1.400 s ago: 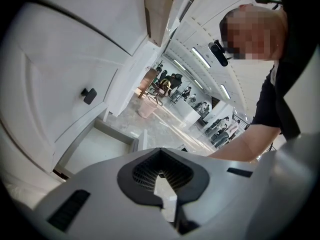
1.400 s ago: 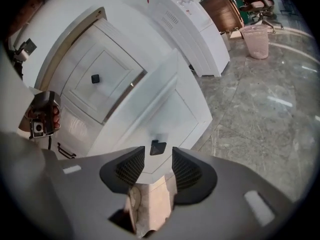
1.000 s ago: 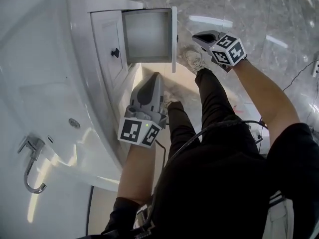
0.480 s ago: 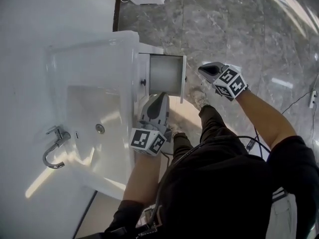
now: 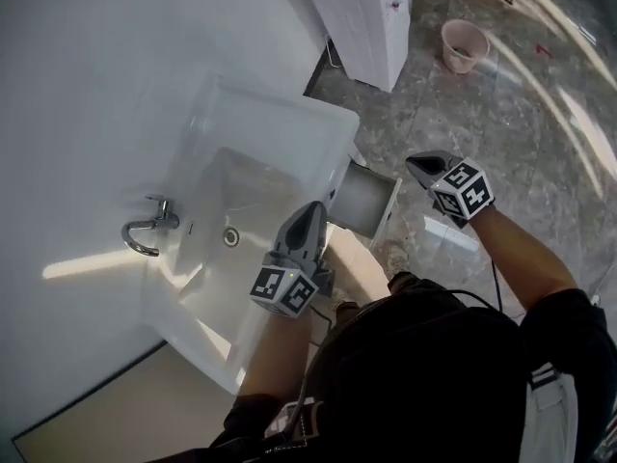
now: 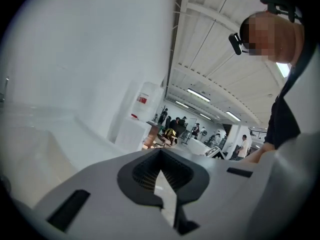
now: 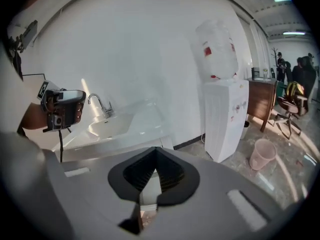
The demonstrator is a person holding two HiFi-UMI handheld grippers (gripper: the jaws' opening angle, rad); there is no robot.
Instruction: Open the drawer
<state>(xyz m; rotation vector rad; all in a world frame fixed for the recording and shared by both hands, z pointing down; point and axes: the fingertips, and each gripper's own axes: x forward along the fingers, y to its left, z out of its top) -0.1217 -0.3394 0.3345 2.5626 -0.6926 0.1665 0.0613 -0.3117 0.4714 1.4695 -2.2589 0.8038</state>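
At the far left, a chrome faucet [image 5: 147,234] stands on the white basin [image 5: 289,114]. The left gripper [image 5: 310,208] hangs over the basin's right edge with its jaws pressed together and nothing between them. Just to its right, the drawer [image 5: 366,201] stands pulled out from under the basin, between the two grippers, and neither gripper touches it. The right gripper [image 5: 420,165] is beyond the drawer front, above the marble floor [image 5: 521,162], with its jaws also closed on nothing. Farther off are a white water dispenser [image 5: 362,13] and, to its right, a pink bucket [image 5: 461,44].
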